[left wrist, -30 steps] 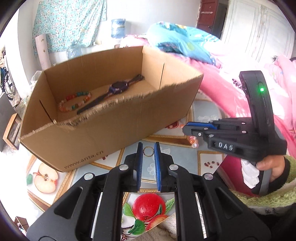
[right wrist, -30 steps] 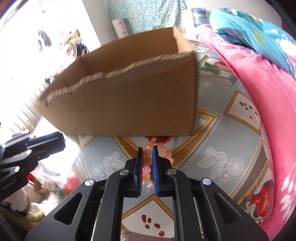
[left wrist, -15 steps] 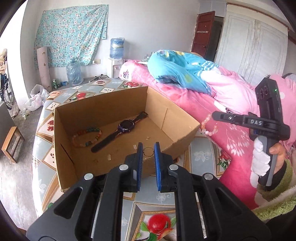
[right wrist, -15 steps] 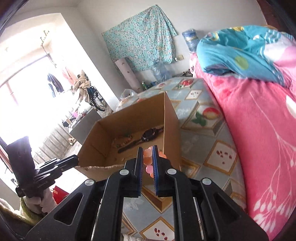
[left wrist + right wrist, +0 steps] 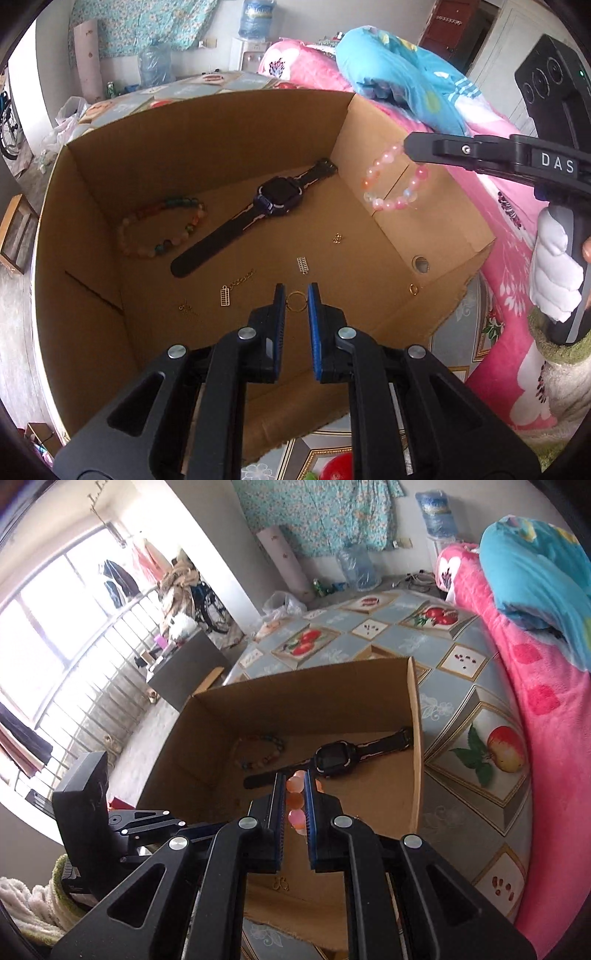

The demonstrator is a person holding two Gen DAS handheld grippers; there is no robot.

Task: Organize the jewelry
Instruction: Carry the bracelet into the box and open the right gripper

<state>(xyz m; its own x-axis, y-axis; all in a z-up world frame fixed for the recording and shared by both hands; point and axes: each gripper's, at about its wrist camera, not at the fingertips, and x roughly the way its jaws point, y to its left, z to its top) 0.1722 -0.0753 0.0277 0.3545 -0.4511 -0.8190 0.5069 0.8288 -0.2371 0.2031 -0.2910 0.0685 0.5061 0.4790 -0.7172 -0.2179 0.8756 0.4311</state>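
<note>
Pink bead bracelet (image 5: pixel 295 805) mostly hidden btwn right fingers (image 5: pixel 277 812). Tiny gold bits on box floor (image 5: pixel 258 229) too small to ID. Hand (image 5: pixel 585 254) cut off at edge.

We are in a home bedroom: a pink blanket (image 5: pixel 546 709) and blue quilt (image 5: pixel 535 565) on a bed, clothes (image 5: pixel 118 576) hanging by the window (image 5: pixel 44 627), a floral cloth (image 5: pixel 314 513) pinned to the wall, water jugs (image 5: pixel 356 566).
</note>
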